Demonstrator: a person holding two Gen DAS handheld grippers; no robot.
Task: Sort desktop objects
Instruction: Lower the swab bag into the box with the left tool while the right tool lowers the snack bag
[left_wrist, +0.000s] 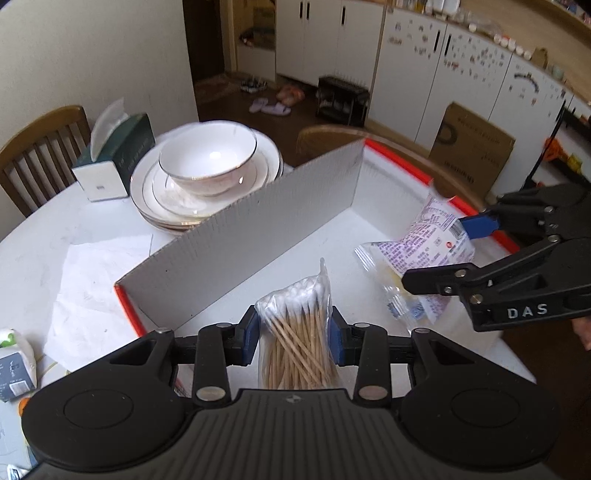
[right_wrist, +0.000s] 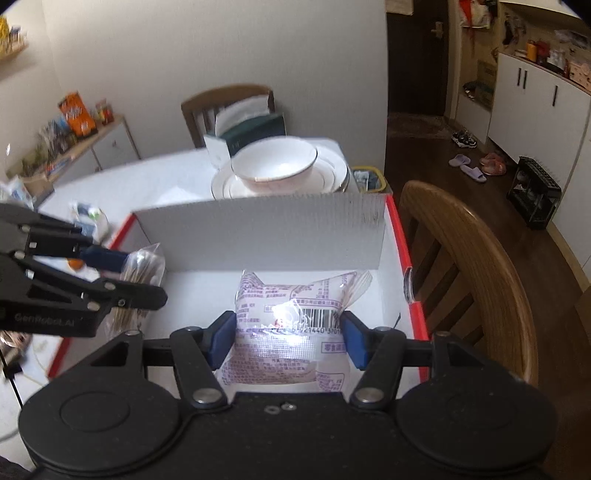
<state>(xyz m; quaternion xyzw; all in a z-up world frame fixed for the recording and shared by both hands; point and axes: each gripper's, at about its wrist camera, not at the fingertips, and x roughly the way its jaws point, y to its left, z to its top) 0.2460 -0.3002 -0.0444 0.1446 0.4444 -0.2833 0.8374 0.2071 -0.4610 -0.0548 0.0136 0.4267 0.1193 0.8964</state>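
Closest to each lens sits a black hand-held gripper with blue pads. Beyond them spreads the white round surface (left_wrist: 44, 243), largest of all, carrying everything else. On it lies the shallow white cardboard box with red edges (right_wrist: 400, 236), its tall grey corrugated flap standing up along the far side, so things can only be lowered in from the near side.

Behind the flap sits a stack of white gold-rimmed plates (left_wrist: 147, 192) with a white bowl (left_wrist: 208, 158) on top, and beside it a dark green tissue box (left_wrist: 118, 155) (none of these looks to be part of the sorting just now).

The right hand-held gripper (right_wrist: 288, 338) is closed on a clear snack packet with purple print (right_wrist: 284, 314), held over the box floor near the right wall, probably to set it down there. The left hand-held gripper (left_wrist: 293, 336) pinches a clear bag of wooden cotton swabs (left_wrist: 295, 332) upright at the box's near left edge, apart from the packet, presumably so the two items land in separate spots.
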